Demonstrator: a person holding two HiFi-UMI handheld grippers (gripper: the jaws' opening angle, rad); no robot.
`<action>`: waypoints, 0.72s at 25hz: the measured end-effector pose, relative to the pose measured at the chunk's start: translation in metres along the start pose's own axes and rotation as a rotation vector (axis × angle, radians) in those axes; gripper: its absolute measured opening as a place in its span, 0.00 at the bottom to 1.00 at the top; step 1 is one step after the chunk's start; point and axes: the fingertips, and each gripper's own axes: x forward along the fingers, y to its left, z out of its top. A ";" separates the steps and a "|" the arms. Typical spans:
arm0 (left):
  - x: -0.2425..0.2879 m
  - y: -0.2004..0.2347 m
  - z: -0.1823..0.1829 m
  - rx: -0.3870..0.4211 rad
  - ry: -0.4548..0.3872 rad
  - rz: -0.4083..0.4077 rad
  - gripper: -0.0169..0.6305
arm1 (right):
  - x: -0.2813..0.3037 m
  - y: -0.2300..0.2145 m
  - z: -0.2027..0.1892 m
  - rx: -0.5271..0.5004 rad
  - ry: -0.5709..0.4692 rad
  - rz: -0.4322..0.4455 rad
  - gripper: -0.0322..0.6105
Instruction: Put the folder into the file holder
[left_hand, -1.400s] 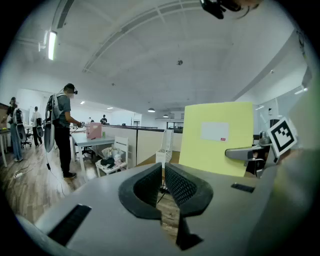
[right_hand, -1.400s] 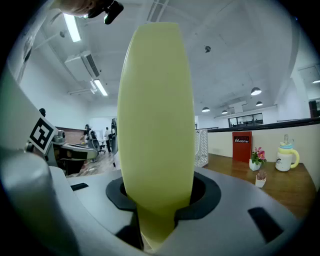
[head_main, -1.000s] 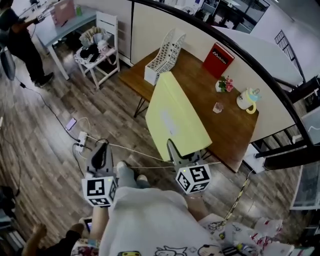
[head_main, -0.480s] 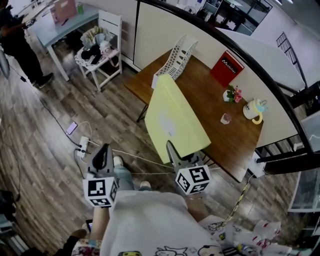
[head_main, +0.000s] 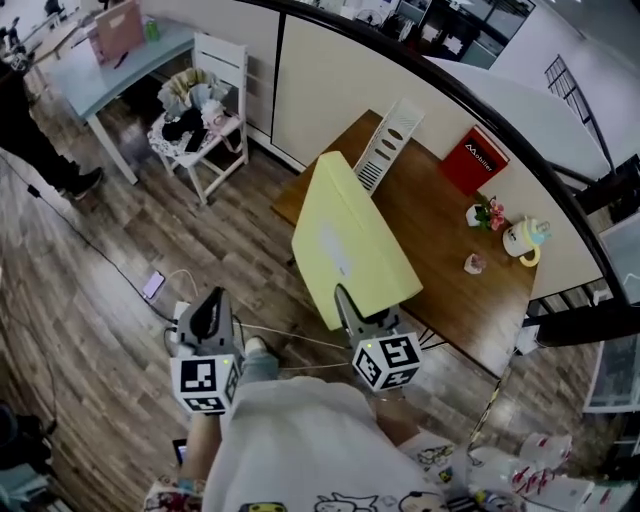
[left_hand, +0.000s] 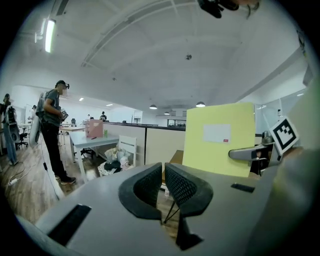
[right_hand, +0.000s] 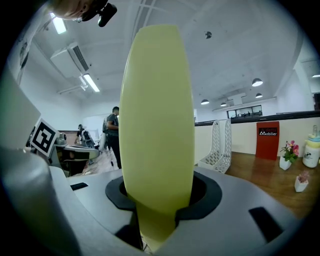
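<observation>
One yellow folder (head_main: 345, 235), clamped at its near end between the jaws of the right gripper (head_main: 347, 300), is held out over the near edge of the brown wooden table (head_main: 440, 235). The left gripper (head_main: 205, 312) is closed to a sliver and empty. One white file holder (head_main: 385, 150) stands on the table's far corner (apart from the folder). The room has a plank floor (head_main: 100, 270), one white chair (head_main: 215, 110) and one person (left_hand: 51, 125).

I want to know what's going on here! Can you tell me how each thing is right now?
Folder: closed, held upright in the air.
Right gripper: fingers clamped on the folder.
Left gripper: fingers together, holding nothing.
File holder: standing on the table, empty.
Mug: upright on the table.
</observation>
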 end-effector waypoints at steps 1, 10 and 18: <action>0.005 0.009 0.001 0.003 0.006 -0.006 0.05 | 0.008 0.004 0.002 0.003 0.000 -0.006 0.30; 0.033 0.069 0.004 0.021 0.025 -0.062 0.05 | 0.053 0.031 0.002 0.033 0.019 -0.075 0.30; 0.034 0.087 -0.008 -0.010 0.042 -0.091 0.05 | 0.055 0.043 -0.005 0.028 0.057 -0.121 0.30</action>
